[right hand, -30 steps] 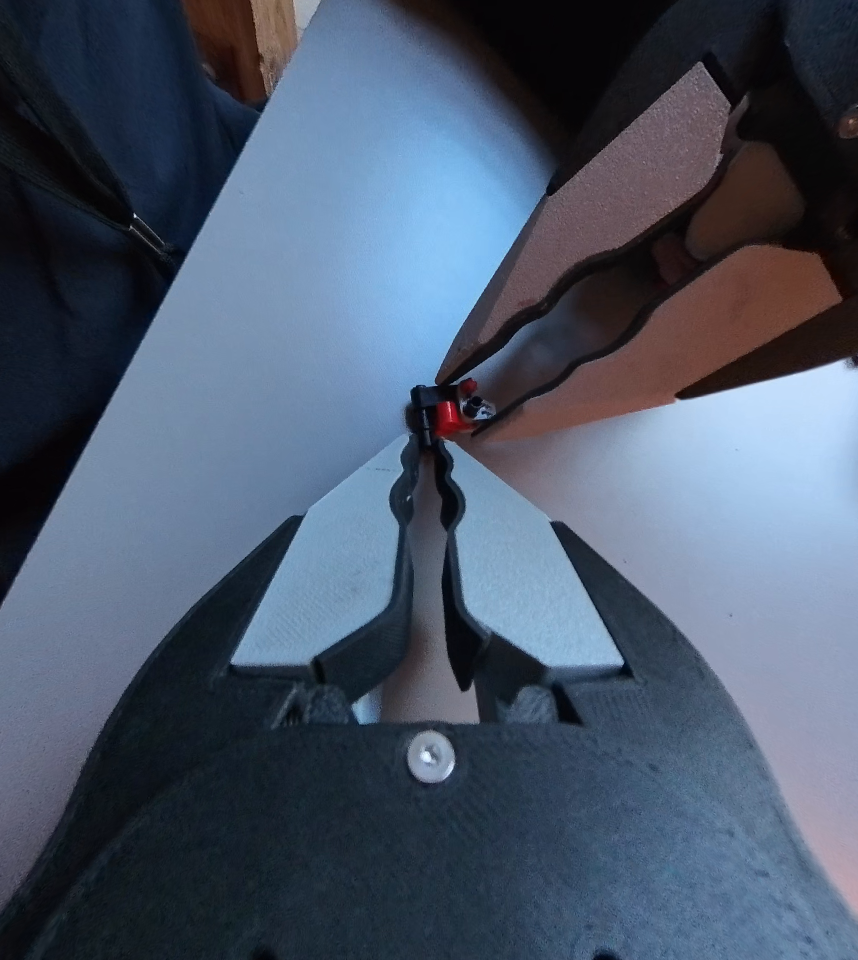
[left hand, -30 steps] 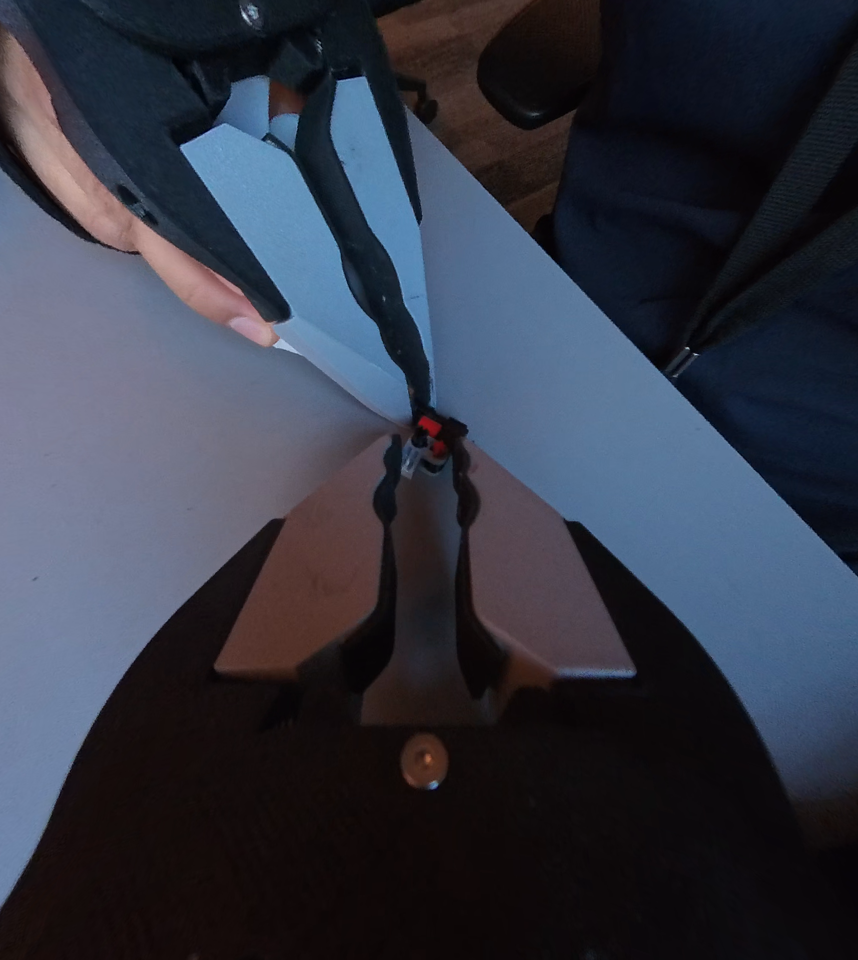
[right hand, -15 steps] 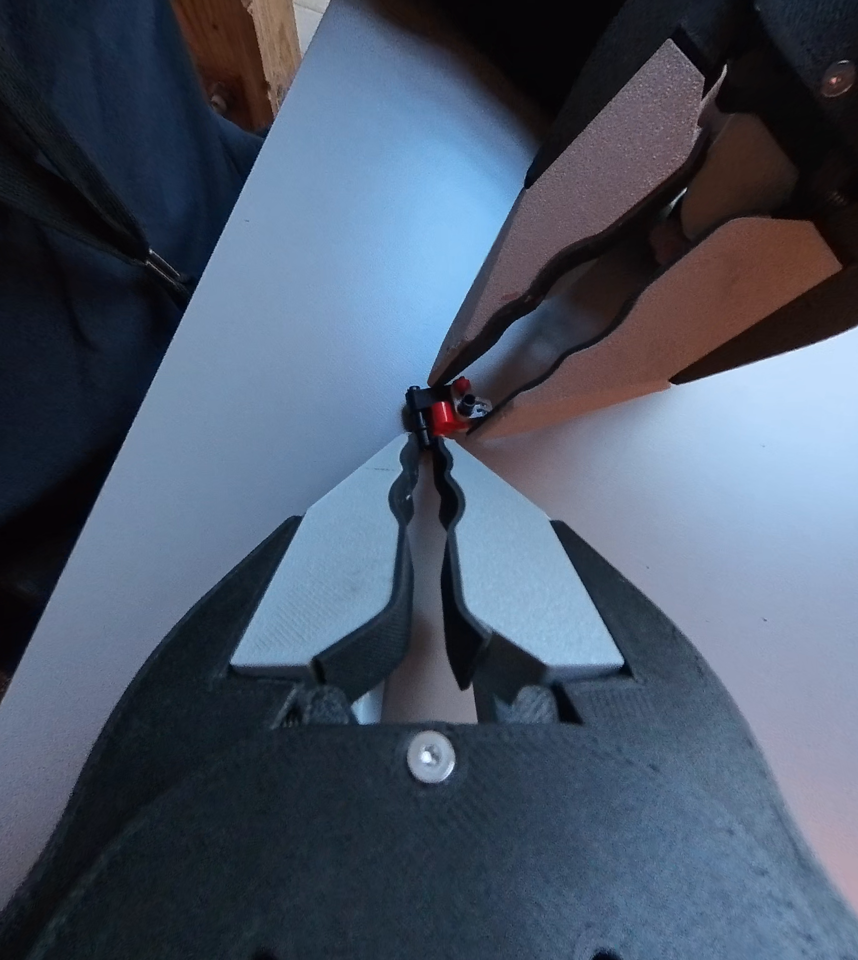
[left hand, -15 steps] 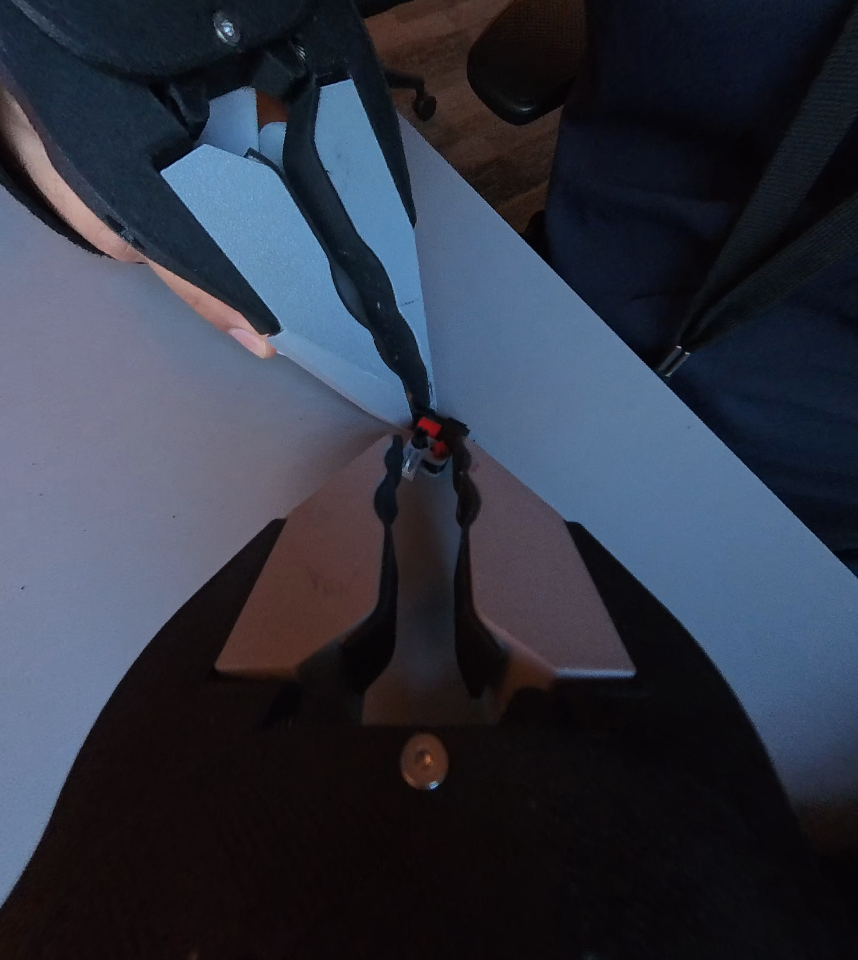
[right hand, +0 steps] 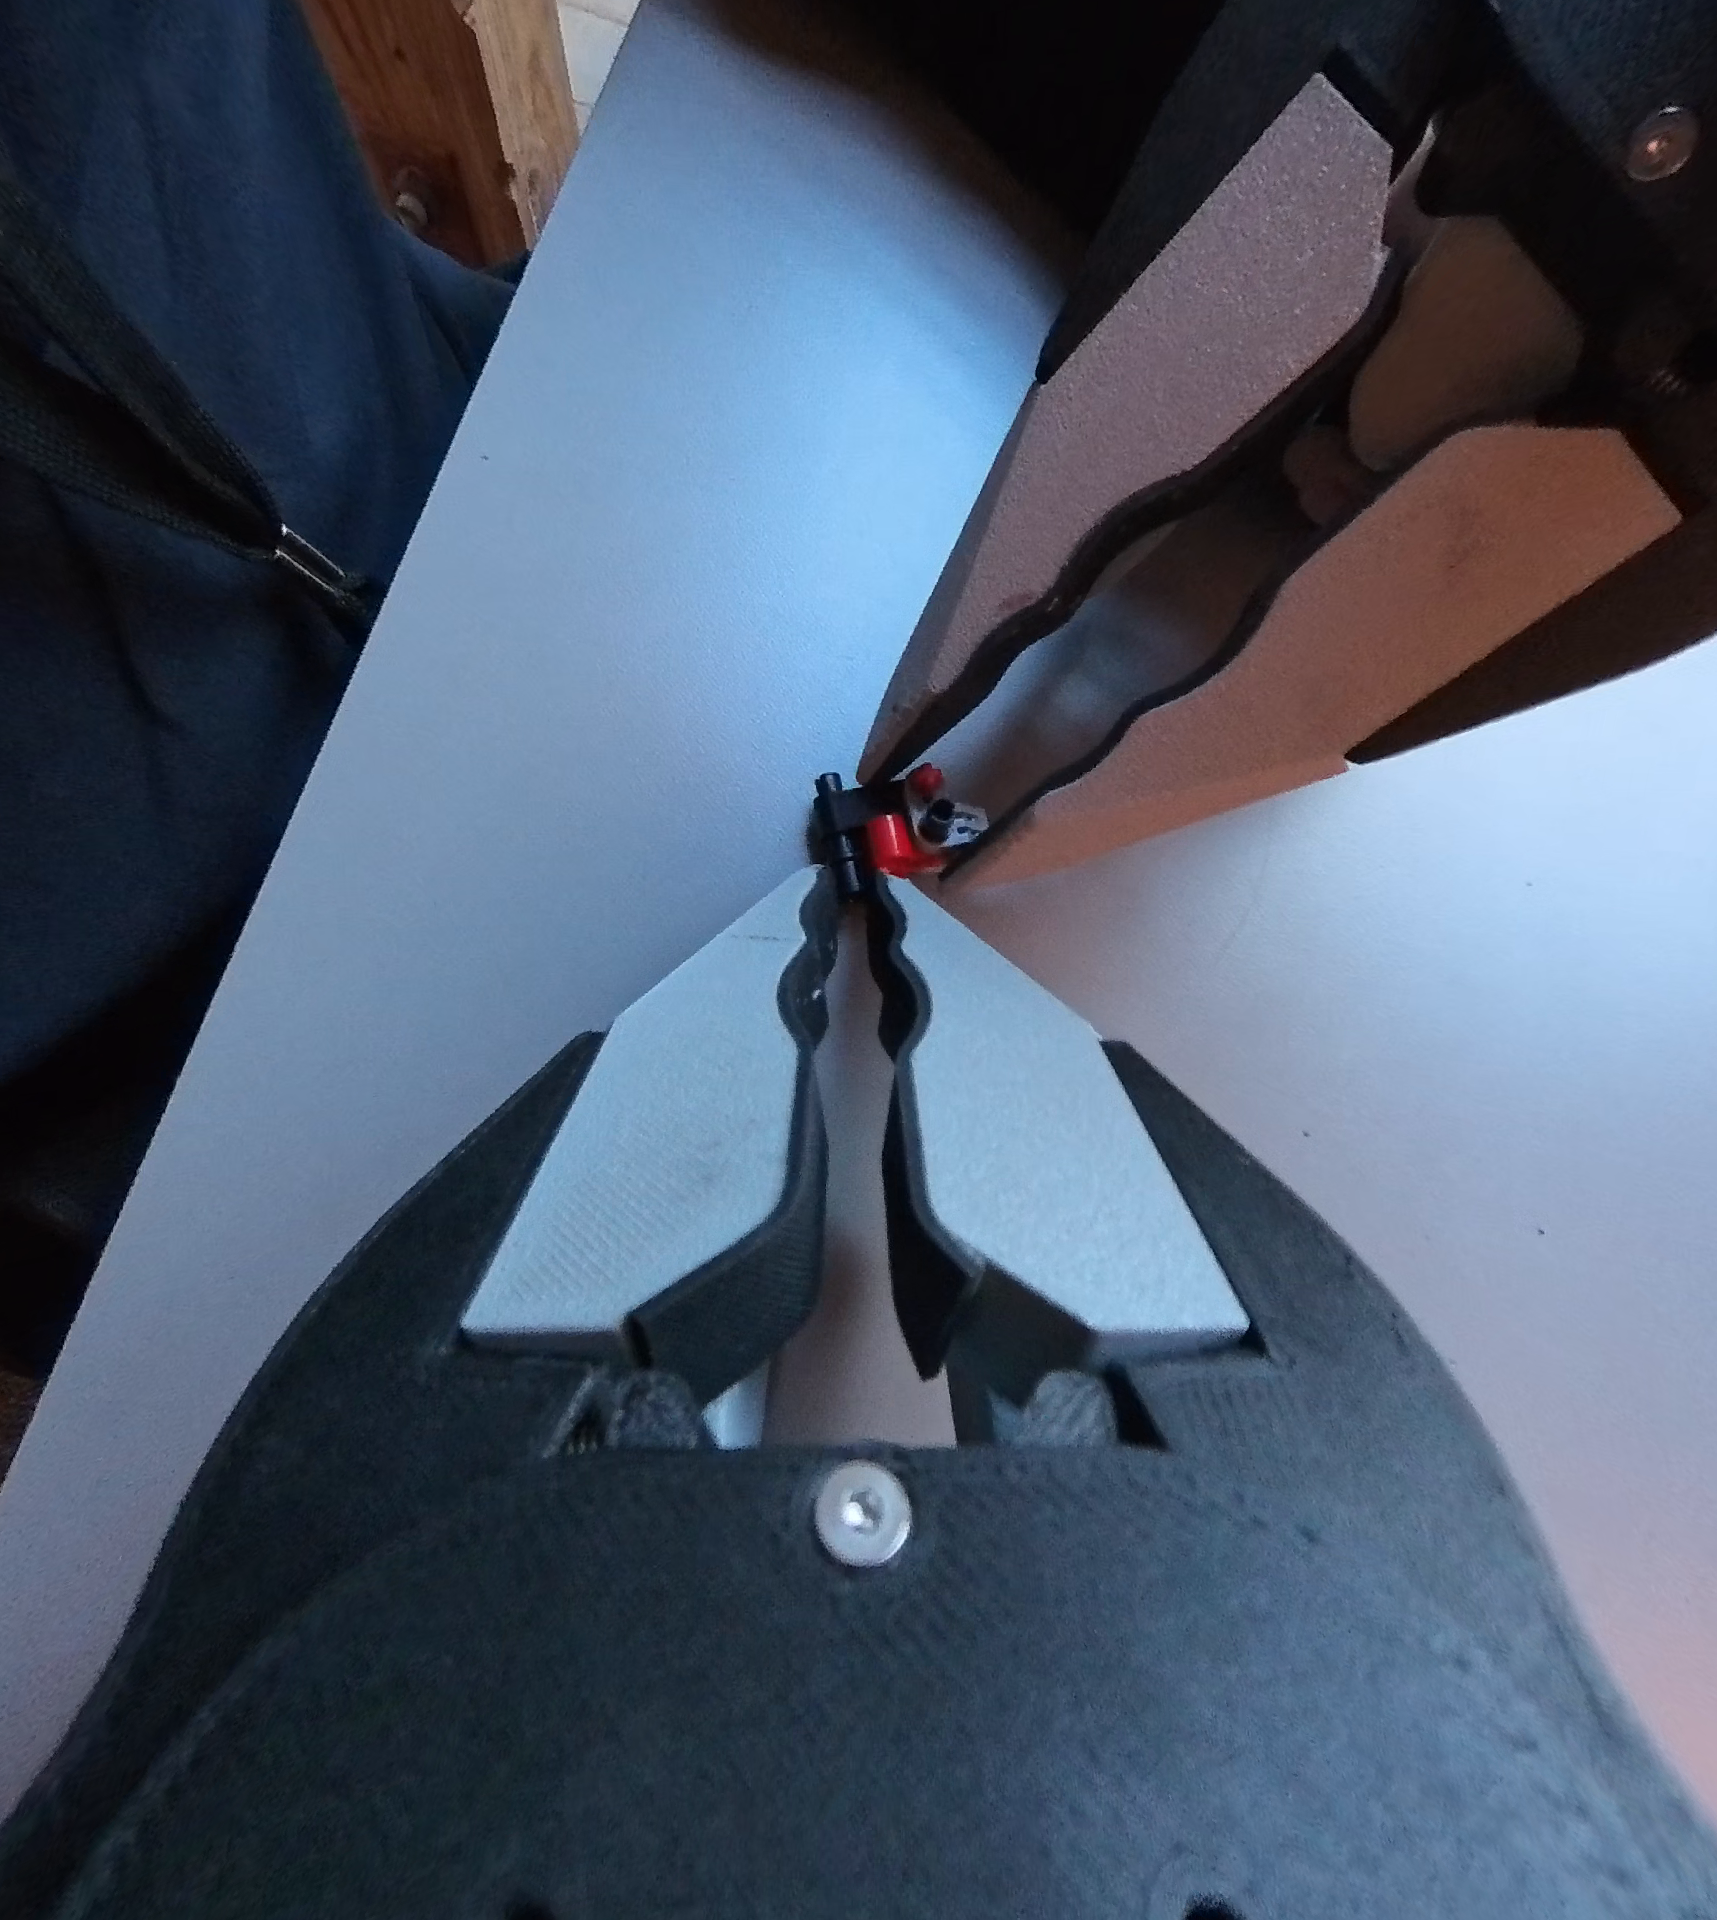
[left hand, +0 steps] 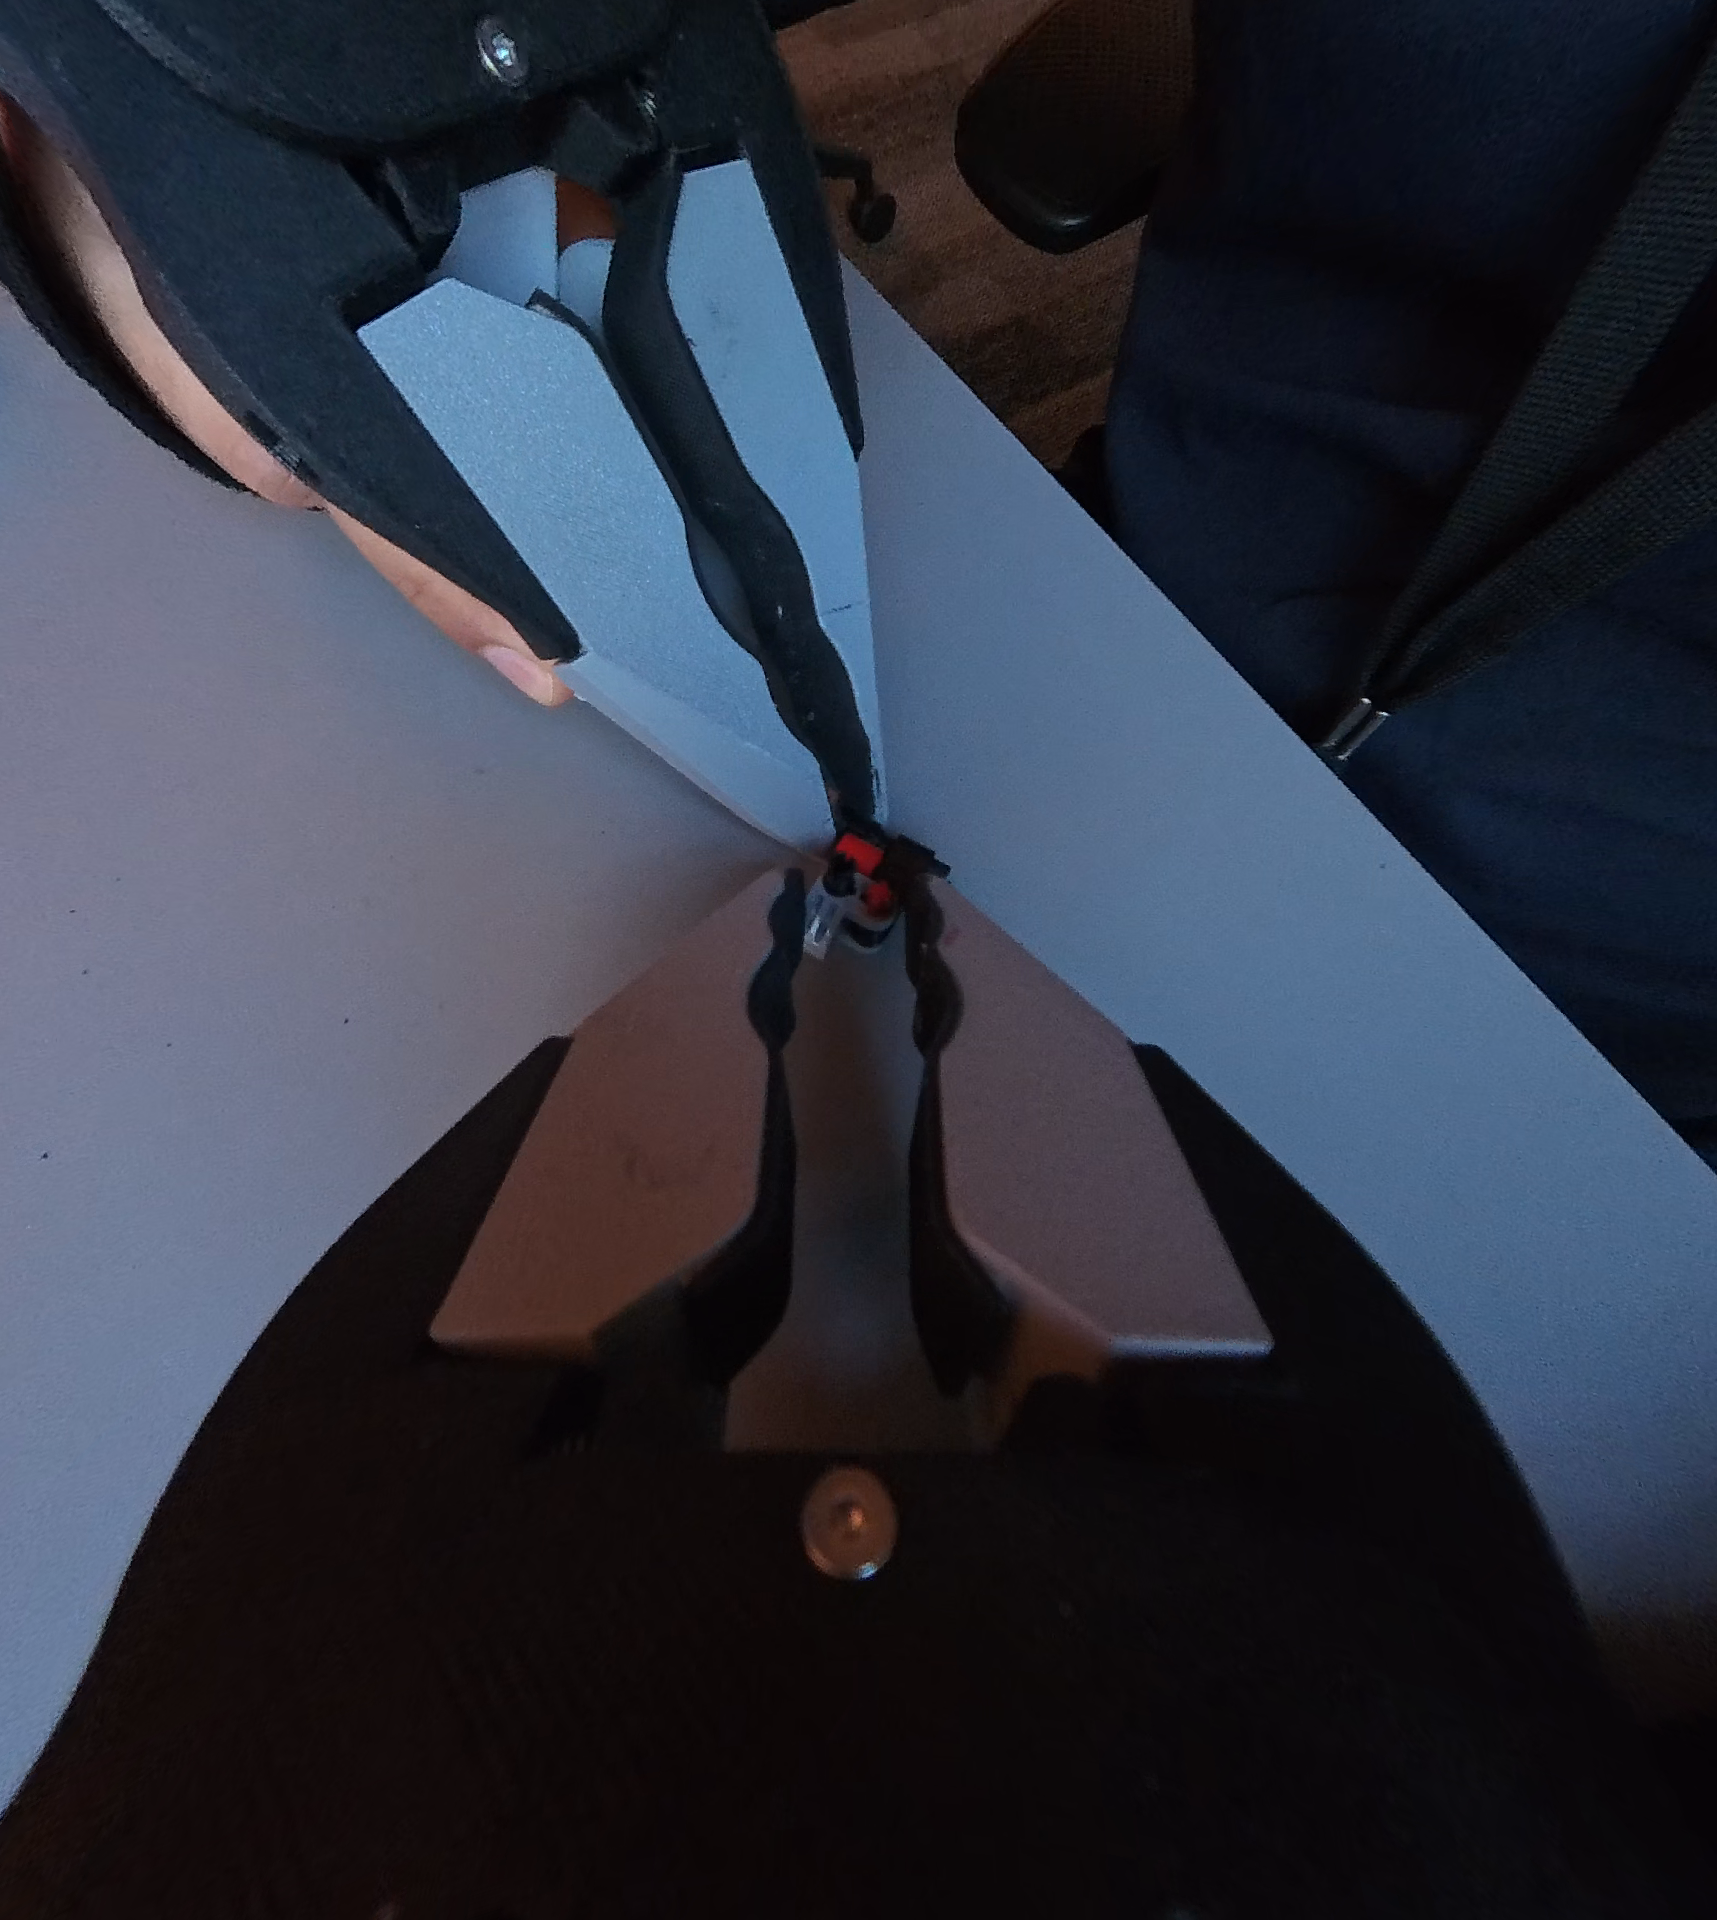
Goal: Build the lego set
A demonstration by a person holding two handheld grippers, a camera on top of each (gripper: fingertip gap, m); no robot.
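Both claws meet over a pale grey table [right hand: 625, 436].
Left claw [left hand: 859, 909] pinches a small red-black part [left hand: 859, 883]; right claw [right hand: 849, 894] pinches its black pin [right hand: 838, 831]; wooden floor [left hand: 947, 291] apparently beyond.

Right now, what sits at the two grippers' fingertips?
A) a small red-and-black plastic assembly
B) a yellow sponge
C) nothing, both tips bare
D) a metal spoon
A: the small red-and-black plastic assembly sits between the left gripper and the right gripper, just above the grey table.
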